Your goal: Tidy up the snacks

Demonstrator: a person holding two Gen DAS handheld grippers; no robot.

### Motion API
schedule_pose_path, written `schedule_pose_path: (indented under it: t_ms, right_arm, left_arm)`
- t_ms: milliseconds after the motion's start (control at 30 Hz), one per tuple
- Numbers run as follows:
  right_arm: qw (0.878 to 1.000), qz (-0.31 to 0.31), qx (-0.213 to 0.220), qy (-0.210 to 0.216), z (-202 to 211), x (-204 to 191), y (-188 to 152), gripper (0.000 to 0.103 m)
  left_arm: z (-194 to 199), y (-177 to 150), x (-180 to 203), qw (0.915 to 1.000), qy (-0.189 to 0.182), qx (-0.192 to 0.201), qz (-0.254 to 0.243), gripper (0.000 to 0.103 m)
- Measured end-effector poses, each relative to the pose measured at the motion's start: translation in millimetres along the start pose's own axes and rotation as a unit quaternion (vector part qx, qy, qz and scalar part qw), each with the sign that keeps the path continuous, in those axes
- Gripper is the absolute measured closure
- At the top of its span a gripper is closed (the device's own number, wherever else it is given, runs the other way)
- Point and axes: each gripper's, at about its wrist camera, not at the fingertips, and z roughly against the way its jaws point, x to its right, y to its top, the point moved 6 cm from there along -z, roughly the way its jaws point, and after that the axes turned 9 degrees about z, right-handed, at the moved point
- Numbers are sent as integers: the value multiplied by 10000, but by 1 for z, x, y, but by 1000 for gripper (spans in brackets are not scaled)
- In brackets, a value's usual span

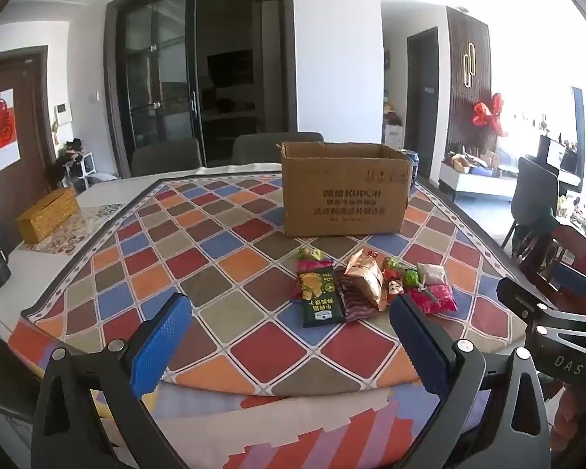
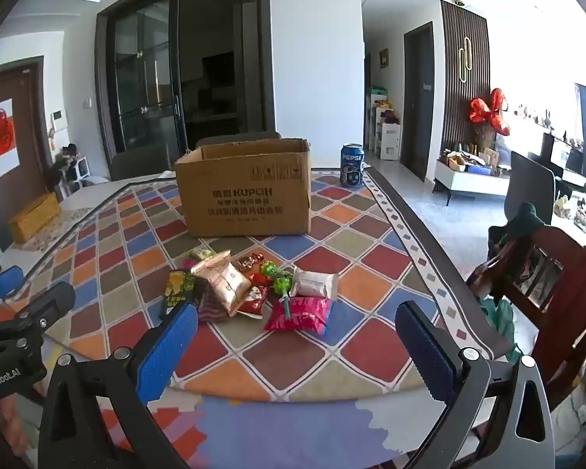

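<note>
Left gripper [image 1: 291, 314] hangs wide apart, nothing between its blue pads, just inside the table's near edge; right gripper [image 2: 297, 324] likewise spread and empty, pointing at the snack pile [image 2: 250, 289]. Pile sits on the patterned tablecloth [image 2: 351, 355] toward the near edge, about midway along it, with the open cardboard box [image 2: 246, 195] behind it toward the far edge. Packets overlap: dark green chip bag [image 1: 318, 297], crinkled tan bag [image 1: 365, 277] leaning over its neighbours, flat white sachet [image 2: 314, 283], pink pouch [image 2: 299, 314] nearest the right gripper, green lollipops [image 2: 279, 281] lying across it. All look light and soft, film slippery, contents probably crushable, so a gentle pinch seems right. Best hold is likely a sealed end or the puffed middle of an outlying packet; the pink pouch lies clear on its near side. Lollipops may roll or snag if the pouch lifts first. Box mouth is open, front wall tall, so packets need carrying up and over. Bare cloth left and right of the pile gives approach room. Pepsi can [image 2: 351, 164] stands by the far right corner, apart from the box. Wooden chair [image 2: 543, 273] crowds the right edge.
</note>
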Motion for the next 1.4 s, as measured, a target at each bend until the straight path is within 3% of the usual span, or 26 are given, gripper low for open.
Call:
schedule_pose_path:
  t_ms: [1400]
  right_arm:
    - [9999,12,107,-16,3,0,0,1]
  left_arm:
    - [9,0,-1,9999,-42,124,67,0]
